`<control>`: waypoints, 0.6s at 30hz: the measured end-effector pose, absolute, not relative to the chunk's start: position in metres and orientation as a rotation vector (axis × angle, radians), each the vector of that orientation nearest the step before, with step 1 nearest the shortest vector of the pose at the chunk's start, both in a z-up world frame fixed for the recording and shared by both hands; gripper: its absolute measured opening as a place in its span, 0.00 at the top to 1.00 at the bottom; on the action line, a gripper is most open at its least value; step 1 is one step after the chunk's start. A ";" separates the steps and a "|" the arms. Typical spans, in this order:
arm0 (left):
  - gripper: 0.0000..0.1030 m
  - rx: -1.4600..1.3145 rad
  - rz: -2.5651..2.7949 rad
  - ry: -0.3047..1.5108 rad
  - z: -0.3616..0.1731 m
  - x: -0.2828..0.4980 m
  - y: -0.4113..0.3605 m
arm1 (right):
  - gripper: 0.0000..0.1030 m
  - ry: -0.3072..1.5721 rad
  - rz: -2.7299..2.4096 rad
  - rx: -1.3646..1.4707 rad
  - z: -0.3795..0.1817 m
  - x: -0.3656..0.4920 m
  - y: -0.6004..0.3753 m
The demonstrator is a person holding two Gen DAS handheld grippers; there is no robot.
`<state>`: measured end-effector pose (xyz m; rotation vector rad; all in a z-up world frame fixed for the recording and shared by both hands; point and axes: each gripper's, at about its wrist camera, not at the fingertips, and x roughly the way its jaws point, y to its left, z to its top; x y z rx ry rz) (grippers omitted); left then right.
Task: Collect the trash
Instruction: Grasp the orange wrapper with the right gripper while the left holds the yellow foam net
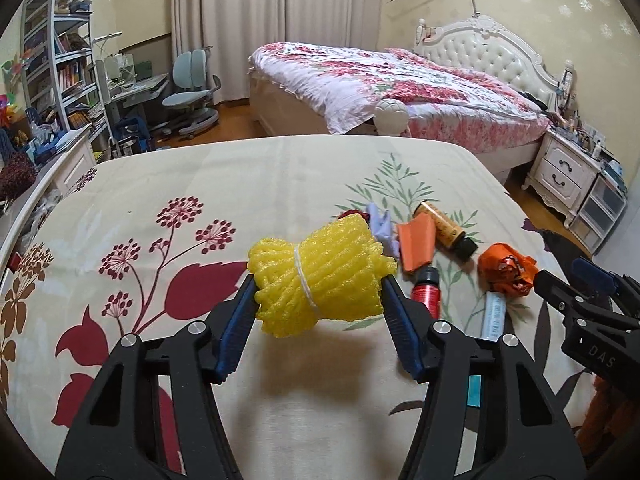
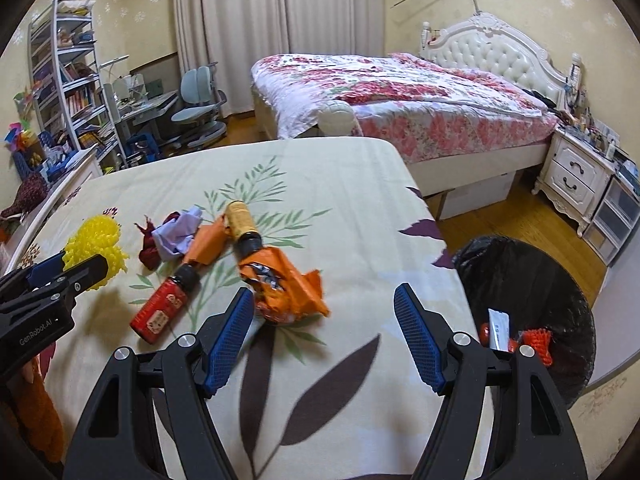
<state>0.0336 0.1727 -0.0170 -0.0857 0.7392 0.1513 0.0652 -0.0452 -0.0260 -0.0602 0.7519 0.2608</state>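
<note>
Lying crosswise between left gripper [image 1: 320,280] pads, clamped yellow foam net [image 1: 318,280]; right gripper [image 2: 324,300] wide, empty.

Both grippers were matte black plastic. The left gripper [image 1: 320,286] carried two angular arms with triangular cut-outs, silver round screws at their joints, and blue ribbed pads [image 1: 236,330]. The right gripper [image 2: 324,300] matched it. White lettering marked the bodies; an orange sleeve [image 2: 44,412] showed at eight o'clock.
</note>
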 end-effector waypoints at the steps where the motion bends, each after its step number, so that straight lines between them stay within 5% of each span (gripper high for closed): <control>1: 0.42 -0.092 0.159 0.744 -0.019 0.033 0.178 | 0.32 0.755 0.265 -0.065 -0.027 0.067 -0.042; 11: 0.42 -0.091 0.197 0.762 -0.030 0.026 0.195 | 0.33 0.795 0.274 -0.077 -0.041 0.088 -0.023; 16: 0.42 -0.088 0.196 0.760 -0.032 0.025 0.194 | 0.58 0.833 0.281 -0.051 -0.048 0.094 -0.026; 18: 0.42 -0.090 0.196 0.760 -0.033 0.025 0.194 | 0.60 0.842 0.284 -0.048 -0.050 0.094 -0.027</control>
